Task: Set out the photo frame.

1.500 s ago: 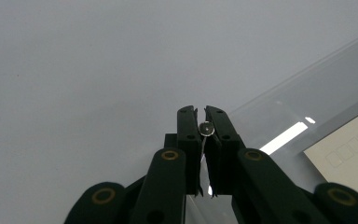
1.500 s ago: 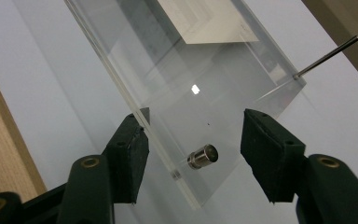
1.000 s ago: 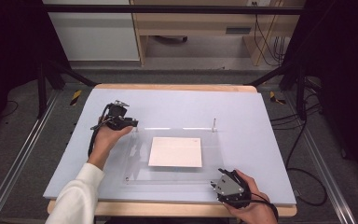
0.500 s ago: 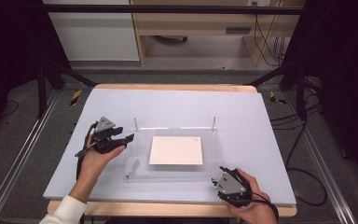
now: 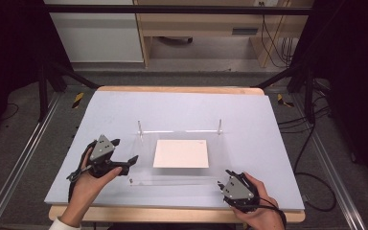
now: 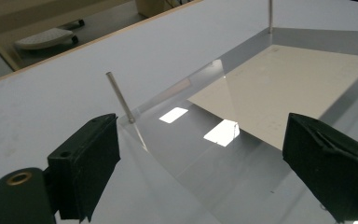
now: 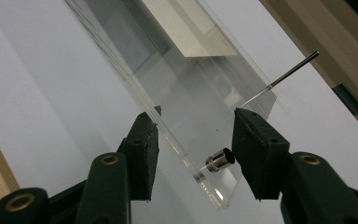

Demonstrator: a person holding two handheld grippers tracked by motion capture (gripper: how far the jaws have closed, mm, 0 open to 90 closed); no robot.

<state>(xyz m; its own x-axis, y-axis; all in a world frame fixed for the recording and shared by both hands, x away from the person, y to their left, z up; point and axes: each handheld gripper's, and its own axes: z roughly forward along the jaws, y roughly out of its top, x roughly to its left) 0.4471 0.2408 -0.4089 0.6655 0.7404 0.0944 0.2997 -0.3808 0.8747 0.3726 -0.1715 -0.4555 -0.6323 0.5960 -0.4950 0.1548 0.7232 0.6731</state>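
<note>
Right gripper view looked along the right gripper (image 7: 193, 140), whose jaws stood a little apart astride the near corner of the clear acrylic sheet (image 7: 186, 93), seemingly gripping nothing, with a small metal stud (image 7: 220, 160) at that corner between them. High view placed this gripper (image 5: 235, 188) at the sheet's (image 5: 179, 155) near right corner, close to the table (image 5: 268, 124) edge. The left gripper (image 5: 120, 155), jaws spread wide and empty, sat just beside the sheet's left edge. The sheet lay flat mid-table, transparent with faintly visible edges, over a white square of paper (image 5: 181, 153). Two thin metal pins (image 5: 139, 126) stood upright at its far corners. Left gripper view showed light glinting on the glossy surface (image 6: 223, 135).
</note>
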